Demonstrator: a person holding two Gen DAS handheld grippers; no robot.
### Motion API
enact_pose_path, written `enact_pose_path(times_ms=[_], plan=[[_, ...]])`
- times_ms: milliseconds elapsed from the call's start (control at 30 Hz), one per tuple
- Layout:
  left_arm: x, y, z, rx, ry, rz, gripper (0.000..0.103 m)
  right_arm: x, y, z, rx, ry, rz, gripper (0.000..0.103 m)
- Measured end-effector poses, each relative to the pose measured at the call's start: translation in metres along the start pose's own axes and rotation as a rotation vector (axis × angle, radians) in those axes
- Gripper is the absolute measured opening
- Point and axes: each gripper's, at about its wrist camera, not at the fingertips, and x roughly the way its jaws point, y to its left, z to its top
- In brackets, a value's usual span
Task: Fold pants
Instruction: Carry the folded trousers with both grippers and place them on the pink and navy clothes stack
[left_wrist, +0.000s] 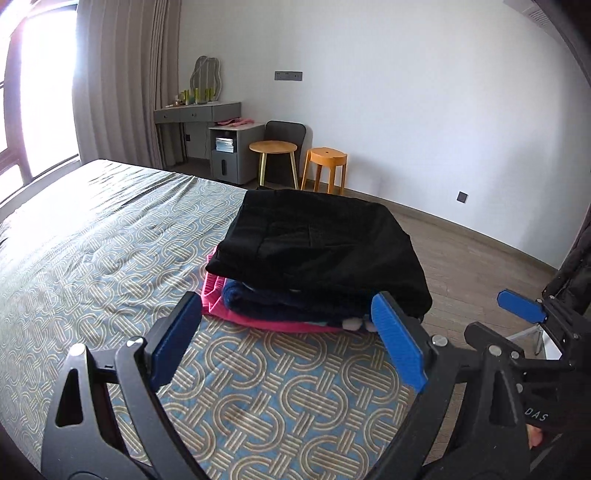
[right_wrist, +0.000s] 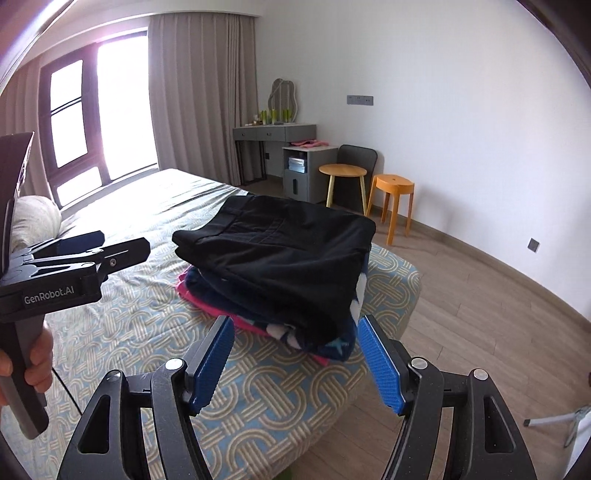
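Since the black pants (left_wrist: 317, 251) already lie folded into a flat rectangle on top of a small stack of folded clothes (right_wrist: 266, 317), I judge the folding nearly or wholly done; the stack sits on the patterned bed (left_wrist: 110, 258) close to its foot corner, with wooden floor (right_wrist: 461, 295) just beyond; the cloth looks soft, light and limp, so it would sag if lifted by one point and is best taken at two corners of a folded edge, or slid under from the near side; the left hand-held gripper (left_wrist: 291, 332) hangs wide open just short of the stack, gripping nothing; the right hand-held gripper (right_wrist: 295, 354) is likewise spread and empty; open bed lies to the left, while the right edge drops off near the pile.
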Motion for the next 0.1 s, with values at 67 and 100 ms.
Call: enact_pose_path(times_ms=[67,100], plan=[[-0.01,-0.003,-0.003,0.009,0.001,0.0,0.093,-0.012,0.002,-0.003,0.019,-0.007,0.0,0.071],[-0.015,-0.003,-0.004,0.01,-0.004,0.001,0.093,-0.018,0.002,-0.003,0.031,-0.006,0.006,0.071]])
